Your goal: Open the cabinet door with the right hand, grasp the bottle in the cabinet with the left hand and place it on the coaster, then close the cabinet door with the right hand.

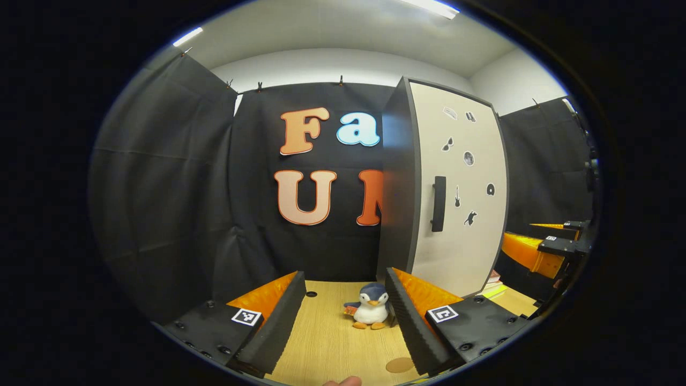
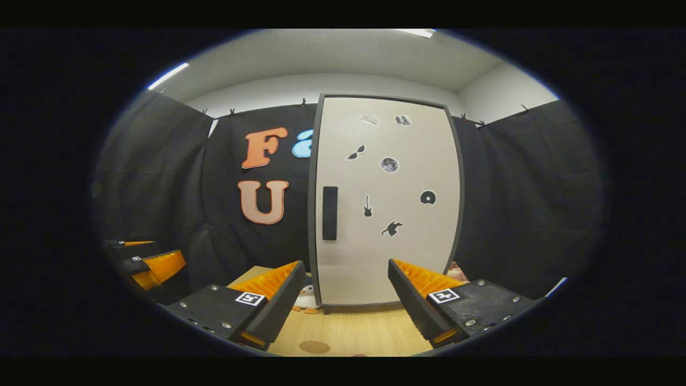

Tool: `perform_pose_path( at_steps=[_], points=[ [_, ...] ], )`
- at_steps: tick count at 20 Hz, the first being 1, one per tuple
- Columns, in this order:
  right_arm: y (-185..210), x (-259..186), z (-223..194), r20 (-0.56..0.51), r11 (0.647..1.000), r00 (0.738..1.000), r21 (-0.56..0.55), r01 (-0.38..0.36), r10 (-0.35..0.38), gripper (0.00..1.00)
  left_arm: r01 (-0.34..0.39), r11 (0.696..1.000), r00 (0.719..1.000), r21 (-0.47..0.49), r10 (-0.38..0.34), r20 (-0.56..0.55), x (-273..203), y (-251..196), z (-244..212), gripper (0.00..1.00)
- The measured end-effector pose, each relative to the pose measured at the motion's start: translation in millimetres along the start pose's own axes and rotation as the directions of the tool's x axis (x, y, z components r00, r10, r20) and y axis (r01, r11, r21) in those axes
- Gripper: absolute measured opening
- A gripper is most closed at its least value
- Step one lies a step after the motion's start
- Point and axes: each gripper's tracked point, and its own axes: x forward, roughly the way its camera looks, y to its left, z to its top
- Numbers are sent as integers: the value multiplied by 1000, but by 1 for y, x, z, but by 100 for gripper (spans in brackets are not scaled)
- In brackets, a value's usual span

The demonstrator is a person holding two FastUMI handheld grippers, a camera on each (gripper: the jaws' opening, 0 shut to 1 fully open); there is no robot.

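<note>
Wooden tabletop (image 2: 364, 329) ahead, cabinet door (image 2: 386, 203) shut, so the bottle is presumably inside, unseen. My right gripper (image 2: 345, 300) spread wide, left gripper (image 1: 343, 316) likewise. I'd line both fingers around the handle (image 2: 329, 213), clamp squarely, pull along the hinge arc. Coaster (image 2: 314, 347) waits nearby.

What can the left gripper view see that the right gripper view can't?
Left gripper view's extras: the cabinet's dark side, a small hole in the table, a fingertip at the bottom edge, and the whole penguin toy. Right gripper view's extra: the closed cabinet door faced straight on, the penguin just peeking beside its corner. Shared: door, handle, round coaster, table, and the open left gripper and right gripper.
</note>
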Motion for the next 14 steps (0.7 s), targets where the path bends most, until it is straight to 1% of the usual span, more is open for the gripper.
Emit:
perform_pose_path(
  at_steps=[1, 3, 5, 6, 7, 12, 14],
  points=[
    [3, 9, 2, 2, 1000, 1000, 3, -3, 3, 95, -3, 1000, 1000, 1, 3, -4, 2, 2, -3, 97],
    [10, 28, 9, 9, 1000, 1000, -1, -14, 14, 95, -9, 1000, 1000, -1, 9, -14, 8, 7, -9, 95],
    [17, 49, 16, 19, 999, 999, -17, -27, 27, 95, -22, 1000, 999, -6, 22, -25, 14, 15, -14, 97],
    [21, 60, 20, 26, 999, 999, -24, -30, 30, 95, -33, 999, 999, -8, 32, -32, 18, 20, -16, 99],
    [25, 72, 25, 35, 999, 999, -30, -36, 37, 95, -46, 999, 998, -7, 45, -40, 21, 26, -20, 97],
    [35, 128, 39, 52, 998, 997, -33, -51, 52, 95, -100, 995, 993, -20, 99, -69, 42, 55, -34, 97],
    [36, 149, 42, 54, 998, 997, -41, -45, 47, 95, -125, 992, 989, -23, 123, -80, 49, 68, -38, 97]
  ],
)
